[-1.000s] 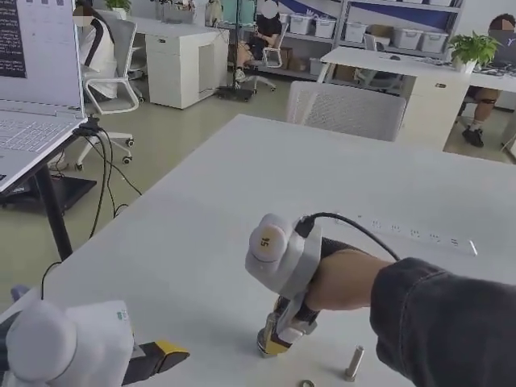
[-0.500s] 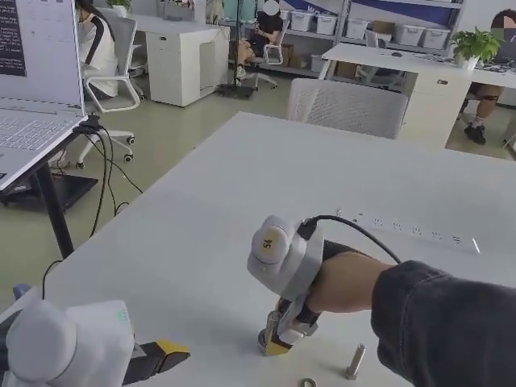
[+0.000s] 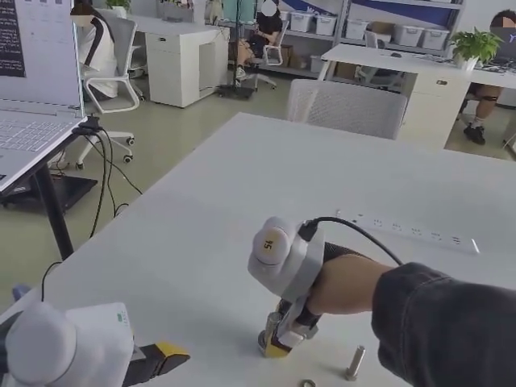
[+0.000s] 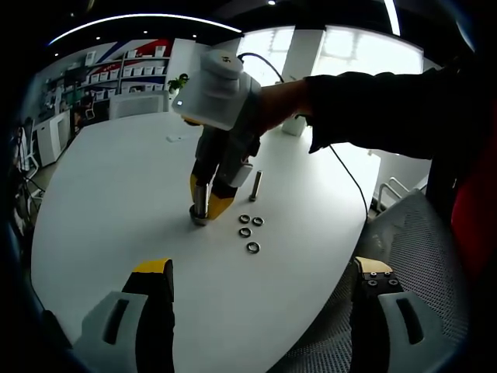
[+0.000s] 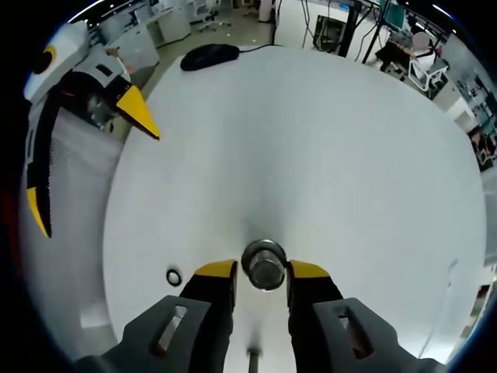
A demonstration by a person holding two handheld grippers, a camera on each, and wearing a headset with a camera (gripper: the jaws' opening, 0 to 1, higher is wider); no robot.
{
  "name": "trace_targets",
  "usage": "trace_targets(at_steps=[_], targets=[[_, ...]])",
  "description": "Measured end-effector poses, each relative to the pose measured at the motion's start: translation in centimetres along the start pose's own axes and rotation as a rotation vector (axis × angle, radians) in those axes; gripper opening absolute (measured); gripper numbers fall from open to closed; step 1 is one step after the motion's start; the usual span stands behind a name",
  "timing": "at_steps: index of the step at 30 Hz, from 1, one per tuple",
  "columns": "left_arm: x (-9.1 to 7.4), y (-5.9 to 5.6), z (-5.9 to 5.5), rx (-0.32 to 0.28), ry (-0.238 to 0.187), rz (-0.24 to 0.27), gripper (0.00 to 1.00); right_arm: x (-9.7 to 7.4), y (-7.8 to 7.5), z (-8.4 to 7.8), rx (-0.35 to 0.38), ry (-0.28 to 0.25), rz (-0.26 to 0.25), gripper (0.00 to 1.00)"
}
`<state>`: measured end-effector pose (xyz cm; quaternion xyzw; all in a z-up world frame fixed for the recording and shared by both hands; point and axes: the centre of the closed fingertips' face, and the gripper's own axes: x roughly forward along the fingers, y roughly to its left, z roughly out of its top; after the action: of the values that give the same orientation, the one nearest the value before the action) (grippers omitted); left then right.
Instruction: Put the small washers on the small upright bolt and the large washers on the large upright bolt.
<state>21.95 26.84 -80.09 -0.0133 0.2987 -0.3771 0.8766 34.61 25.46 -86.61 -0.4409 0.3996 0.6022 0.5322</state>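
Right gripper point(image 5: 262, 270) clamps the large bolt point(image 5: 264, 264), left gripper point(image 4: 262, 266) gapes empty, and four washers point(image 4: 245, 231) lie unplaced at the bolt's four o'clock.

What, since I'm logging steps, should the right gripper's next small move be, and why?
Probably open the right gripper and lift clear: its fingers clasp the large bolt, standing upright on the table, while washers lie loose nearby.
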Motion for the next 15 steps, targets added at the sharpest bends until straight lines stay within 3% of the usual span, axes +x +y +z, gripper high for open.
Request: trace_targets(at_steps=[15], targets=[[0.2, -0.1, 0.2, 0.011, -0.002, -0.005, 0.95, -1.5, -0.2, -0.1, 0.023, -0.035, -0.022, 0.28]])
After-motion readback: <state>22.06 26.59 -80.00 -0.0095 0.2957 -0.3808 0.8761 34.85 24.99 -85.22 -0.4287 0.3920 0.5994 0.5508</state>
